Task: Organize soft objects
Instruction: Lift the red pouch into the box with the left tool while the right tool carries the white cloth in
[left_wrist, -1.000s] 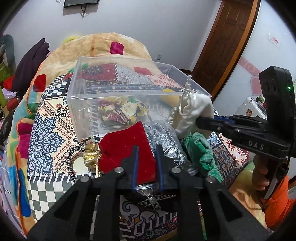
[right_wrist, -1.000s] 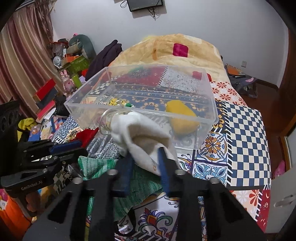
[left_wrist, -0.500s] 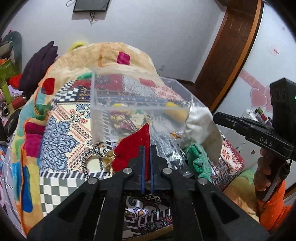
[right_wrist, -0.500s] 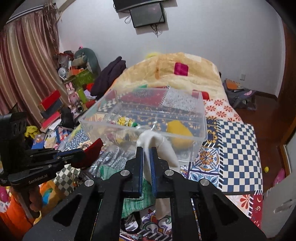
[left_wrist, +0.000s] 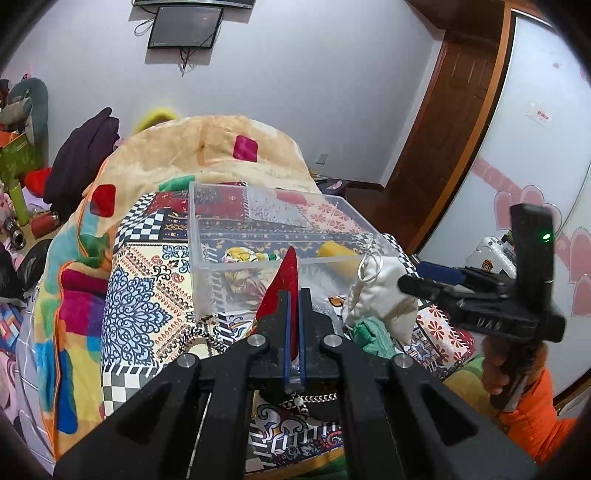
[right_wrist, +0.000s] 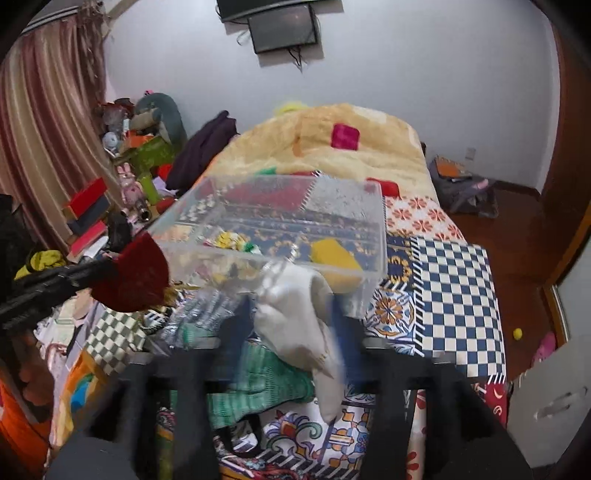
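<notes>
My left gripper (left_wrist: 294, 299) is shut on a red pouch (left_wrist: 284, 288) and holds it up in front of the clear plastic box (left_wrist: 207, 258). In the right wrist view the red pouch (right_wrist: 133, 277) hangs at the left. The right gripper (right_wrist: 291, 306) is blurred by motion, its fingers apart around a white drawstring pouch (right_wrist: 303, 317). The white pouch (left_wrist: 380, 295) also shows in the left wrist view, right of the box. A yellow soft item (right_wrist: 332, 258) and a floral cloth (left_wrist: 240, 256) lie inside the box.
A green cloth (right_wrist: 258, 380) and a silver pouch (right_wrist: 199, 314) lie on the patterned bedspread (right_wrist: 454, 295) in front of the box. A rolled beige blanket (left_wrist: 207, 147) lies behind it. Clutter stands along the left wall. A wooden door (left_wrist: 443, 129) is at the right.
Both grippers rose with their pouches, away from the bed. The right gripper's fingers, shut half a second ago, now stand apart and are blurred; the white pouch sits between them.
</notes>
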